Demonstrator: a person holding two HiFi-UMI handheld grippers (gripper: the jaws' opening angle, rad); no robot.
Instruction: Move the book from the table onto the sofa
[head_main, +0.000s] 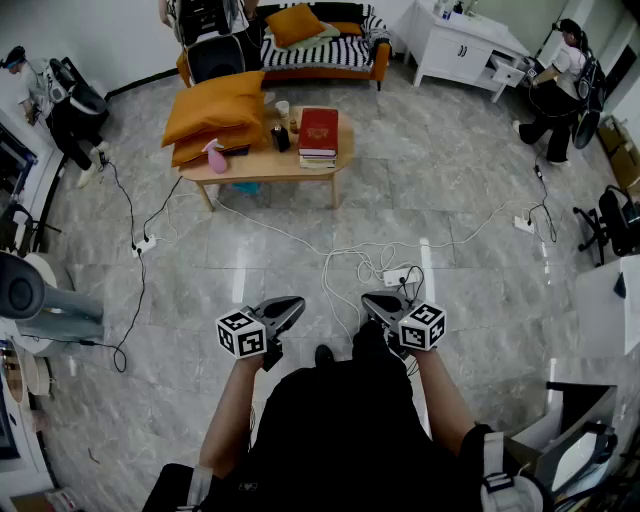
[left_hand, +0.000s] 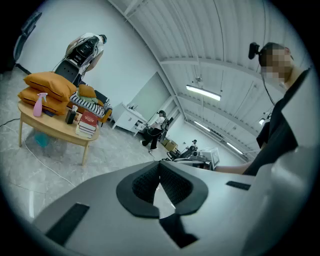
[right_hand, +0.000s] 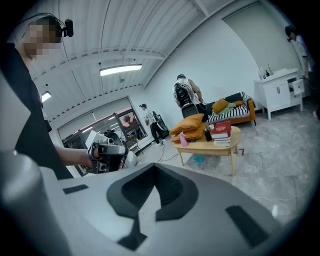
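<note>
While both grippers are held low over the grey floor (head_main: 450, 200), well apart from the furniture, nothing is gripped. The left gripper (head_main: 285, 310) is seen with its jaws pressed together and empty; the right gripper (head_main: 376, 304) is likewise closed on nothing. A red book (head_main: 318, 128) is seen lying on top of a small stack (head_main: 317, 158) on the wooden table (head_main: 262, 166), near orange pillows (head_main: 215, 112). The sofa (head_main: 320, 55) is placed behind the table.

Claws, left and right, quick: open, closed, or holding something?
Left claw: closed, holding nothing.
Right claw: closed, holding nothing.
</note>
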